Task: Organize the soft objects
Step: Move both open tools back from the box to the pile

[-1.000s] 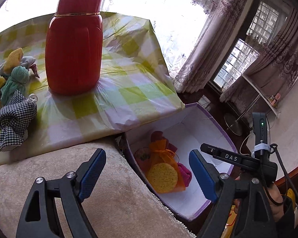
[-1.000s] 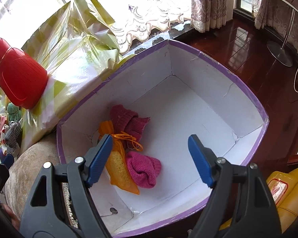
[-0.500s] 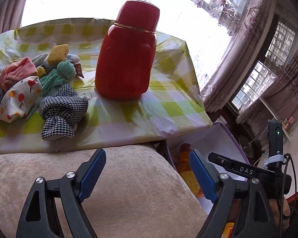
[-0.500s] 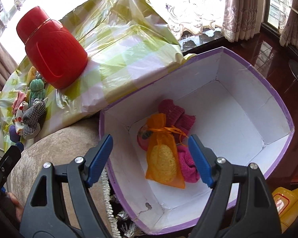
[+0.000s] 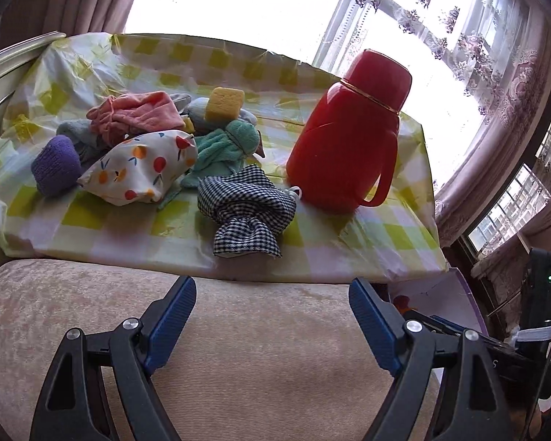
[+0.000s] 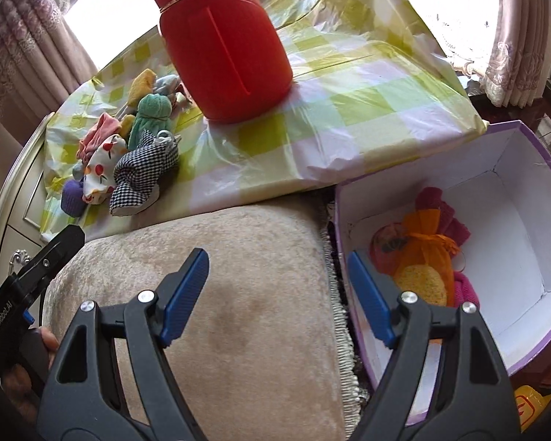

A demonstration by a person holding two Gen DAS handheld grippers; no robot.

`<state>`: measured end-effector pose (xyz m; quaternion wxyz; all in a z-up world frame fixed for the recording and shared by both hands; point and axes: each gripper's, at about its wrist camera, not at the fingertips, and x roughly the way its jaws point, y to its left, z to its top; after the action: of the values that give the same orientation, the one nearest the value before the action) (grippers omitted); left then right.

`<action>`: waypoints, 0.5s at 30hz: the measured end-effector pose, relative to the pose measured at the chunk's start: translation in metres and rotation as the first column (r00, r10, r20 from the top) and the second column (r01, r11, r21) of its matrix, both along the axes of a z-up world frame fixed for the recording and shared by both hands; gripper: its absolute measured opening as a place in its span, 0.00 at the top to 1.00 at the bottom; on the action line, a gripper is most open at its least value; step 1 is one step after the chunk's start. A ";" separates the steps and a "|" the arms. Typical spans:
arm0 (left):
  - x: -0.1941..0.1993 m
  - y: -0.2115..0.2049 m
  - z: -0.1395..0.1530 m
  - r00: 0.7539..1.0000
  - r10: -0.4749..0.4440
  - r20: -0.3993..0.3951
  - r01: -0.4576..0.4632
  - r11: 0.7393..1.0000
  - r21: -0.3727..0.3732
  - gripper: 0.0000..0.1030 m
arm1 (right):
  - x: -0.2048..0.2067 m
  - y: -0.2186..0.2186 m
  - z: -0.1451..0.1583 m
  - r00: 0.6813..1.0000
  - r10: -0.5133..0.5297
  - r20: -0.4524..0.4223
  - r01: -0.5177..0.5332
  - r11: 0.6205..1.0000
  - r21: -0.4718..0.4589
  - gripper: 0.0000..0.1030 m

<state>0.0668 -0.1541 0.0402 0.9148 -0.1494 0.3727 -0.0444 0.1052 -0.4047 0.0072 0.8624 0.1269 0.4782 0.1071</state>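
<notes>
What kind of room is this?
Probably a living room at home: patterned curtains over big windows, a soft beige cushion, and a red flask on a checked tablecloth.

One red flask [image 5: 349,147], one purple-rimmed box [image 6: 525,198], two yellow sponges [image 5: 224,104] [image 6: 424,286] and one checked pouch [image 5: 246,209] were counted.

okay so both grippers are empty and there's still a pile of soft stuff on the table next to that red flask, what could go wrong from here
The checked pouch lies right beside the red flask; a wide-open left gripper reaching for it could knock the flask over.

The pile is tangled, so pulling one piece may drag others off the tablecloth.

The box sits below the table edge past the cushion; a drop released early could miss it.
</notes>
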 end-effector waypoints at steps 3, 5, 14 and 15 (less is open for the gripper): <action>-0.002 0.016 0.000 0.999 0.038 0.006 -0.038 0.999 0.000 0.17 | 0.001 0.015 0.001 1.000 0.021 0.009 -0.021 1.000 -0.005 0.22; -0.002 0.027 0.000 0.998 0.065 0.008 -0.065 0.998 -0.004 0.17 | 0.005 0.024 0.002 0.999 0.029 0.024 -0.029 1.000 -0.008 0.22; 0.007 0.066 -0.005 0.988 0.155 0.005 -0.155 0.987 -0.036 0.17 | 0.023 0.071 0.004 0.993 0.105 0.047 -0.104 0.994 -0.027 0.22; 0.008 0.069 -0.005 0.987 0.161 0.004 -0.161 0.986 -0.039 0.17 | 0.025 0.076 0.004 0.992 0.113 0.049 -0.112 0.993 -0.027 0.22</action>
<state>0.0745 -0.0851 0.0348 0.9136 -0.1965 0.3553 0.0220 0.1302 -0.3289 0.0112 0.8683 0.0868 0.4639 0.1528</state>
